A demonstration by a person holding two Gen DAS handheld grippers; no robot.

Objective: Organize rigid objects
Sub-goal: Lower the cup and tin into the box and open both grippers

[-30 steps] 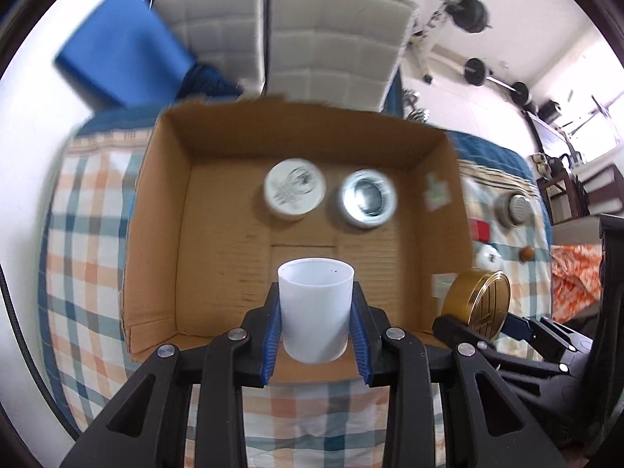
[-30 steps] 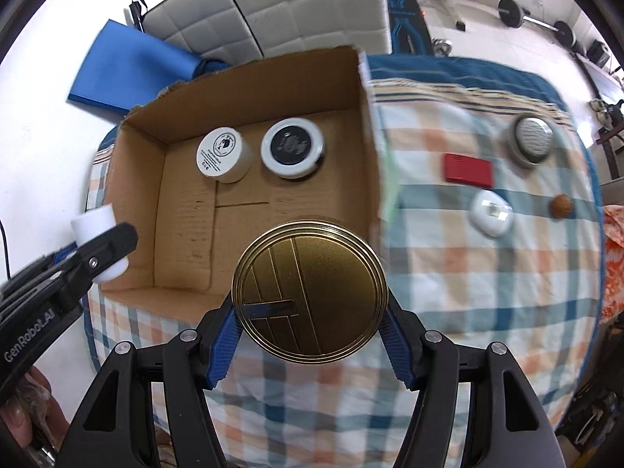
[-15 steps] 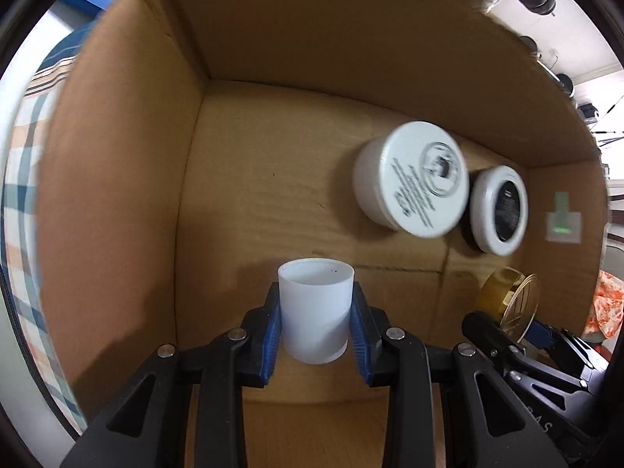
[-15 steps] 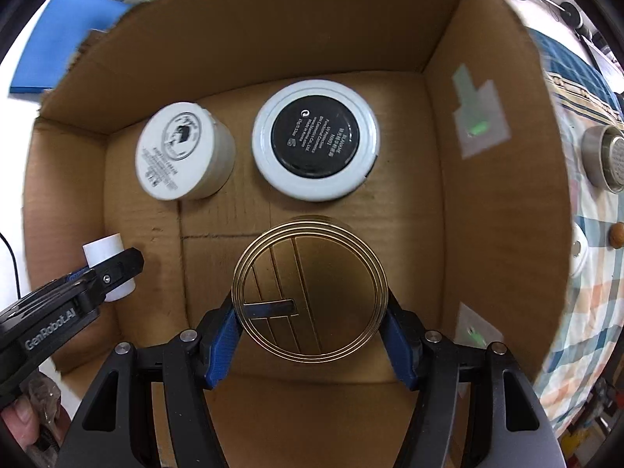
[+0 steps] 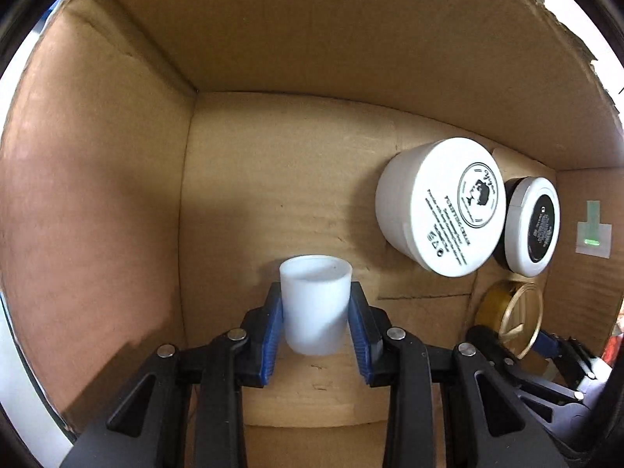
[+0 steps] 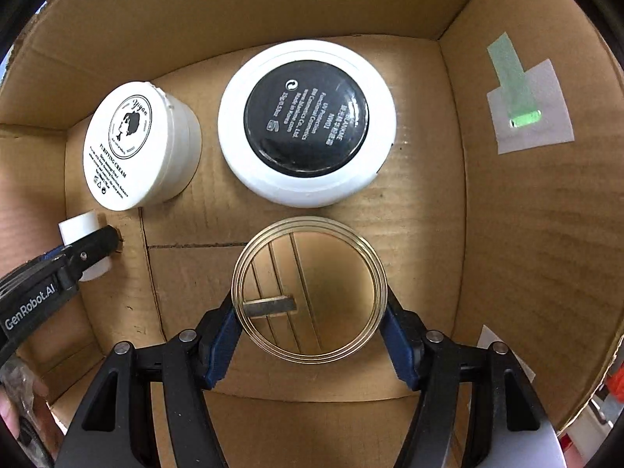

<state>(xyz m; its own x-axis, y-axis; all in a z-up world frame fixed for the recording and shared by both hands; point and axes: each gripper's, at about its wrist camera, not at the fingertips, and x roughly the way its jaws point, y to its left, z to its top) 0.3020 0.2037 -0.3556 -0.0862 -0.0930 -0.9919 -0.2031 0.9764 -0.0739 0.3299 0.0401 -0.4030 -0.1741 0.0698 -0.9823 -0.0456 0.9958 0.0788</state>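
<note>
The left gripper (image 5: 315, 321) is clamped on a small white plastic cup (image 5: 314, 304), its blue pads pressing the cup's two sides, and the right gripper (image 6: 310, 323) is clamped on a round gold metal tin (image 6: 310, 288), held by its rim edges. Both point down into an open brown cardboard box (image 5: 97, 195). The cup hangs low near the box's left wall, and in the right wrist view it sits just beside a white round cream jar with a printed lid (image 6: 136, 144). The tin hangs nearer the middle of the floor, just in front of a wide white jar with a black label disc (image 6: 308, 123). Whether either held thing already touches the cardboard floor I cannot tell.

The risks I judge from here are these. If the cup is let go before its base is down, it could tip, since it is light and taller than it is wide, and roll against the cream jar. The tin is gripped across its widest part by narrow pads, so a slight twist could let it slip and land on edge or clatter onto the wide jar. The two tools work close together in a tight box, so the right one could knock the left as they spread or lift out. A finger could also catch the box wall on the way up and drag the box.
</note>
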